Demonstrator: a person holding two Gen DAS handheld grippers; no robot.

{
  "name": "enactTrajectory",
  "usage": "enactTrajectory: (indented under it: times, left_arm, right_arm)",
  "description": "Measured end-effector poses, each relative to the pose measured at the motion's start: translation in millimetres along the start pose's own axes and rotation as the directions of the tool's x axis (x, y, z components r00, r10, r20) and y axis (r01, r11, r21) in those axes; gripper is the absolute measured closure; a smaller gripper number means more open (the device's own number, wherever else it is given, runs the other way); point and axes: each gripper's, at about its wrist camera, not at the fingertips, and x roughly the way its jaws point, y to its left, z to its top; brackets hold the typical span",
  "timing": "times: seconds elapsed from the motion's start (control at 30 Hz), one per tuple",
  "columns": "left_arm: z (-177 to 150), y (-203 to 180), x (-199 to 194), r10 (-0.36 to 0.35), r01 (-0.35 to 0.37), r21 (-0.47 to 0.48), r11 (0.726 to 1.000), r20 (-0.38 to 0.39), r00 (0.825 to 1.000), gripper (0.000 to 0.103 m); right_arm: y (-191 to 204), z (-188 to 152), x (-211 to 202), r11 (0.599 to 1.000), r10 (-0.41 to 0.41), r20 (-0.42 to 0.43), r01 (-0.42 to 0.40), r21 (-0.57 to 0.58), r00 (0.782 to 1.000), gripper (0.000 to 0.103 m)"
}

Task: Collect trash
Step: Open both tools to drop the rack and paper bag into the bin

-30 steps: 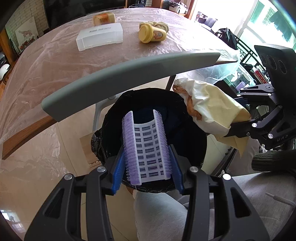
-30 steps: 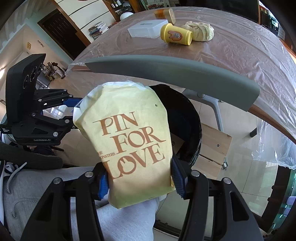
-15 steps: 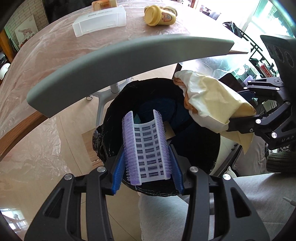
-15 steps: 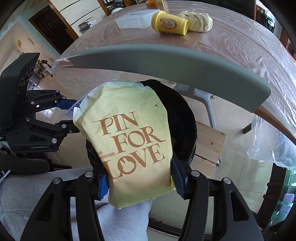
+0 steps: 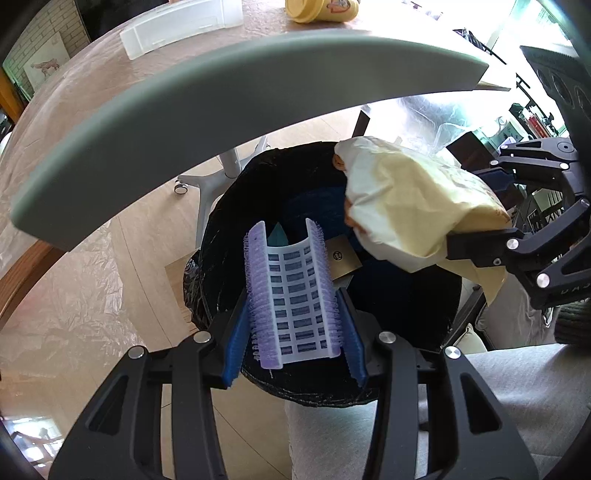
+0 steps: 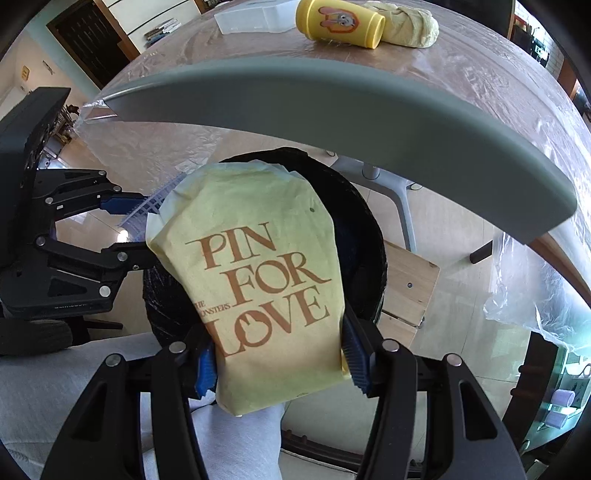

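Note:
My left gripper (image 5: 293, 343) is shut on a curved purple-and-white plastic strip (image 5: 293, 295), held over the mouth of a black-lined trash bin (image 5: 221, 236). My right gripper (image 6: 282, 354) is shut on a yellow paper bag (image 6: 258, 280) printed "PIN FOR LOVE", also above the bin (image 6: 369, 236). In the left wrist view the bag (image 5: 413, 206) and right gripper (image 5: 480, 214) come in from the right over the bin's far rim. In the right wrist view the left gripper (image 6: 129, 225) holds the strip (image 6: 151, 206) at the left. Paper scraps lie in the bin.
A grey chair back (image 5: 221, 107) arcs above the bin. Behind it a plastic-covered table (image 6: 461, 74) carries a yellow cup (image 6: 340, 24), a yellow cloth bundle (image 6: 410, 22) and a clear box (image 5: 184, 26). The person's grey trouser leg (image 5: 332, 443) is below.
Both grippers have sunk toward the bin with their loads; the bin looks larger and closer, and the table items have slid toward the top edge. Neither grip changed.

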Motion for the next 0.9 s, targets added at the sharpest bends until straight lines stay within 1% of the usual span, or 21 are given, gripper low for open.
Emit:
enactTrajectory:
  times: [0.4,0.67,0.9]
  left_arm:
    - [2,-1,11,0.013,-0.012,0.013,1.0,-0.029,1.0,0.057]
    - [3,-1,14,0.024,-0.024,0.02,1.0,-0.033,0.999,0.057]
    - [4,2,15,0.027,-0.026,0.021,0.999,-0.034,0.999,0.057]
  right_arm:
    - [0,12,16,0.998,-0.031,-0.01,0.032,0.046,0.999,0.048]
    - [0,19,20,0.995,-0.058,-0.001,0.058,0.076,0.998,0.048]
    - [2,18,22,0.994,-0.07,-0.001,0.07,0.086,0.998,0.048]
